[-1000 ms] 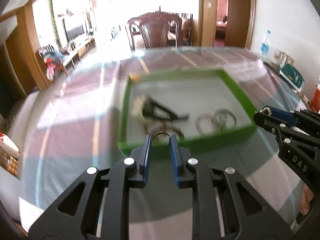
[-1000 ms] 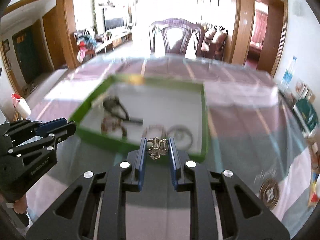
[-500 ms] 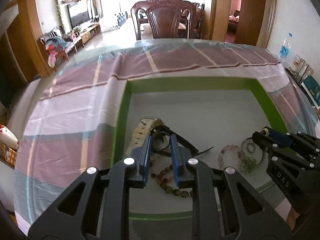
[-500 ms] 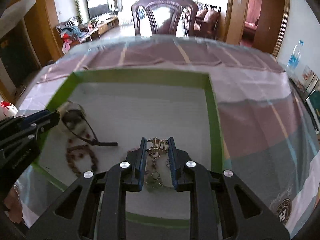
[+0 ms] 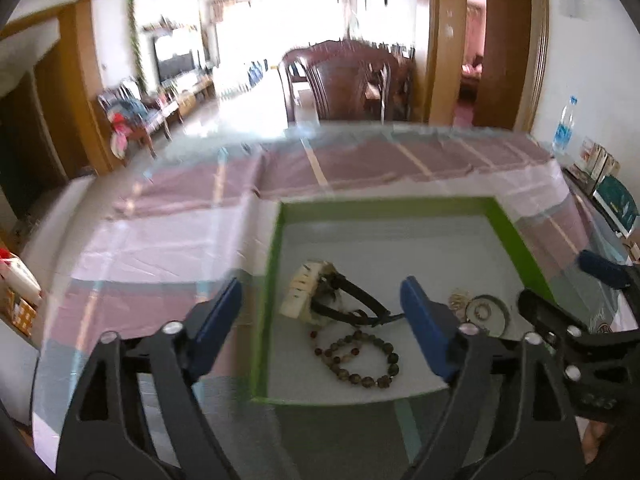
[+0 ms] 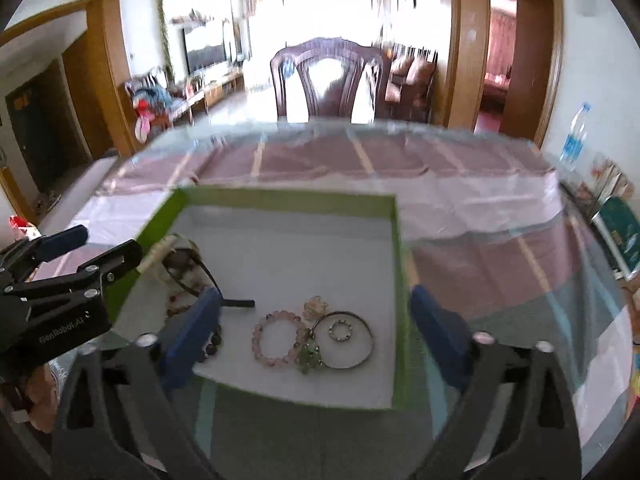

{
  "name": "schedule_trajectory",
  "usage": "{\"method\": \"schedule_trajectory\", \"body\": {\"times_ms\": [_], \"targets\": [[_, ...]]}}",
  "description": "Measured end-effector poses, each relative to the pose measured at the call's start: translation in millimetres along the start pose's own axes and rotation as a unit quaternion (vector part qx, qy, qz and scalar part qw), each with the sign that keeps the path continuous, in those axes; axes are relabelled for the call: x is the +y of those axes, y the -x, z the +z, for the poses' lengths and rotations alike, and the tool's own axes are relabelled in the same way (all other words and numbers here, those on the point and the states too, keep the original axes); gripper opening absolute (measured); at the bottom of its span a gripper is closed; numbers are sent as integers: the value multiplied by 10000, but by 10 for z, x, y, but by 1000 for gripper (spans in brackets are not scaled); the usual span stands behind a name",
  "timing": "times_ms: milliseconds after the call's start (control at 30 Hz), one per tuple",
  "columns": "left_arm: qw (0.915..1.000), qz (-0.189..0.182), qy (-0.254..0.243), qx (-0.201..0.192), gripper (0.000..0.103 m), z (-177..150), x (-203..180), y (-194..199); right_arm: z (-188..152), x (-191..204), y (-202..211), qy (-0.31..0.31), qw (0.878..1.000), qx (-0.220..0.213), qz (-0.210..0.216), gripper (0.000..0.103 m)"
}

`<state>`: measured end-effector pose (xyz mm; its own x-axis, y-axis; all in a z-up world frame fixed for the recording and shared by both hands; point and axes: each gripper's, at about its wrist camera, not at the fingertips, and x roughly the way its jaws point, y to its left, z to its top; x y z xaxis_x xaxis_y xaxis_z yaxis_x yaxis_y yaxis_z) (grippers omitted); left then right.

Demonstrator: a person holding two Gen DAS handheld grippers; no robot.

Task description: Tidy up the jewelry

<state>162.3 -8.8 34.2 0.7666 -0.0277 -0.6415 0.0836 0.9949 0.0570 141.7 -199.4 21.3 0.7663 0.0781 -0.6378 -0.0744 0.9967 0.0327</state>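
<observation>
Left gripper (image 5: pixel 320 312): jaws opening, spread wide, nothing between the pads; it straddles the left wall of the green-rimmed tray (image 5: pixel 269 280). Right gripper (image 6: pixel 314 320): jaws opening, spread wide, empty, astride the tray's right wall. Jewelry lies loose on the white tray floor: dark beaded bracelet (image 5: pixel 356 356) near left, black-strapped watch (image 5: pixel 344 300) just beyond it, pink bead bracelet (image 6: pixel 276 340) and thin metal bangle (image 6: pixel 348 340) near right. Far half of the tray floor bare. Striped tablecloth (image 5: pixel 160 240) open on the left.
</observation>
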Motion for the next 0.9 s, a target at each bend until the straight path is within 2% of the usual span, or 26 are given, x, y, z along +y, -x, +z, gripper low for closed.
{"method": "schedule_trajectory", "body": {"times_ms": [100,167,233,300,333,367,433,500,700,900], "targets": [[9991,95,-53,-413,99,-87,-9,271,-70,50,206,153,9994,-273,-119,100],[9973,150,-212,-691,99,-179,-25,352,-140,63,260,190,9988,-395,-202,100],[9955,367,-229,-846,99,-296,-29,320,-255,40,240,53,9982,-582,-167,100],[9969,276,-127,-722,99,-425,-10,182,-373,2,156,-161,9977,-639,-132,100],[9985,293,-146,-439,99,-459,-15,98,-417,-19,76,-255,9984,-481,-121,100],[9990,259,-187,-321,99,-480,-12,57,-430,-26,25,-305,9991,-296,-84,100],[9991,238,-176,-288,99,-496,14,31,-461,-80,-94,-539,9984,3,168,100],[9990,289,-106,-316,99,-504,55,45,-493,-100,-154,-660,9976,99,183,100],[9987,233,219,-385,99,-544,208,117,-540,-16,-186,-495,9987,76,-4,100],[9993,220,192,-243,99,-594,199,50,-556,-14,-169,-423,9991,43,-71,100]]}}
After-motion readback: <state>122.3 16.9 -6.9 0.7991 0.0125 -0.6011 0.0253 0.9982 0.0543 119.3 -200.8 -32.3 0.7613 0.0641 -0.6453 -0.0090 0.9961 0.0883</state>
